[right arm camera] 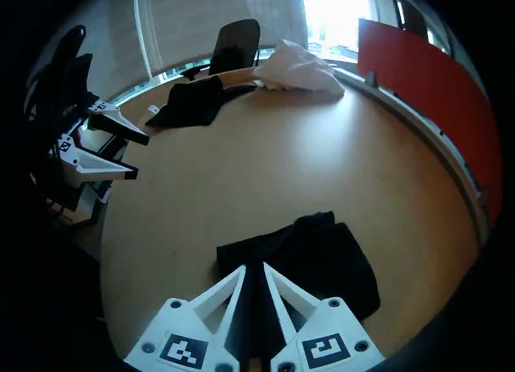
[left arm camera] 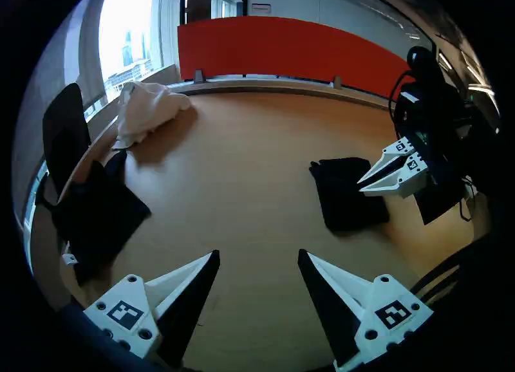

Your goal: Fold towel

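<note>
Looking across my round wooden table (left arm camera: 257, 153), I see a window (left arm camera: 125, 31), an office chair (left arm camera: 64, 134), a dark cloth (left arm camera: 96, 217) and a white cloth heap (left arm camera: 148, 108) well left of the black towel (left arm camera: 347, 192), with a red partition (left arm camera: 290, 50) behind it. My left gripper (left arm camera: 258, 253) hangs spread wide and empty over bare wood left of the towel. My right gripper (right arm camera: 254, 267) has its fingers drawn almost together at the towel's edge, and I cannot tell whether they pinch it.

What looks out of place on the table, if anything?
A white cloth sits crumpled in a heap at the far table edge; a black cloth sprawls unfolded near the chair. Folded black towel looks fine.
</note>
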`<state>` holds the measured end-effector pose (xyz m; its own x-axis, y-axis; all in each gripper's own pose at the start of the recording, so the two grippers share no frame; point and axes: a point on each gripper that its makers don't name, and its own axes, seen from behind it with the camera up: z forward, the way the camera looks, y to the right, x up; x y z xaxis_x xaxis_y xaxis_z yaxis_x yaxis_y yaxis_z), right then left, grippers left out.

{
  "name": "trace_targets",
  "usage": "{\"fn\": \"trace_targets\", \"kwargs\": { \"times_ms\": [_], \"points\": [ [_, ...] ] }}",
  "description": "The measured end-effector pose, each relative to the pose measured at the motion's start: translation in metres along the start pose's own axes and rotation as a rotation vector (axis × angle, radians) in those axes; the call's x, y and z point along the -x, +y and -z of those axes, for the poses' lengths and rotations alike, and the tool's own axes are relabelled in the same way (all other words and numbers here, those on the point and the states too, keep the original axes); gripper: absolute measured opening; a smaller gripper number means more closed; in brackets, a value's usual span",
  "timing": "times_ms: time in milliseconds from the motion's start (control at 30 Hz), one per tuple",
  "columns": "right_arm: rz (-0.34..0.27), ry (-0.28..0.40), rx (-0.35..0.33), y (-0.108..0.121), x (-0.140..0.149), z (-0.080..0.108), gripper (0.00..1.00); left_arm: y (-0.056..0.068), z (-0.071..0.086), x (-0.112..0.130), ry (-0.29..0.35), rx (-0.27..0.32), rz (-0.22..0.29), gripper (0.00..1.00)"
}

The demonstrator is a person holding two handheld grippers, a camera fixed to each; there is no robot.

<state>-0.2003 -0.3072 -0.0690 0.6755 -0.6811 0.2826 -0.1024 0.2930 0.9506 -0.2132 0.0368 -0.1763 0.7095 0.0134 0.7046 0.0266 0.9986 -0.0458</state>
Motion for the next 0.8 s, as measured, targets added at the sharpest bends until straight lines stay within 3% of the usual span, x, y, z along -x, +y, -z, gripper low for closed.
{"fn": "trace_targets", "kwargs": {
  "times_ms": [333, 500, 567, 733, 800],
  "points": [
    [-0.011, -0.007, -0.013, -0.0048, 0.004, -0.0017, 0.06, 0.0007, -0.0003, 0.0002, 0.0, -0.001, -0.001, 0.9],
    [-0.011, -0.004, -0.007, -0.0048, 0.0045, -0.001, 0.16, 0.0011, -0.0005, -0.0001, 0.0, 0.001, -0.003, 0.9],
    [-0.015, -0.001, -0.004, -0.0046, 0.0048, -0.0001, 0.28, 0.0016, -0.0007, -0.0004, 0.001, 0.002, -0.005, 0.9],
    [-0.028, 0.004, 0.011, -0.0037, 0.0072, 0.0023, 0.69, 0.0029, -0.0011, -0.0012, 0.002, 0.005, -0.011, 0.9],
    [-0.035, 0.006, 0.023, -0.0026, 0.0085, 0.0032, 0.76, 0.0033, -0.0011, -0.0016, 0.003, 0.006, -0.013, 0.9]
  ]
}}
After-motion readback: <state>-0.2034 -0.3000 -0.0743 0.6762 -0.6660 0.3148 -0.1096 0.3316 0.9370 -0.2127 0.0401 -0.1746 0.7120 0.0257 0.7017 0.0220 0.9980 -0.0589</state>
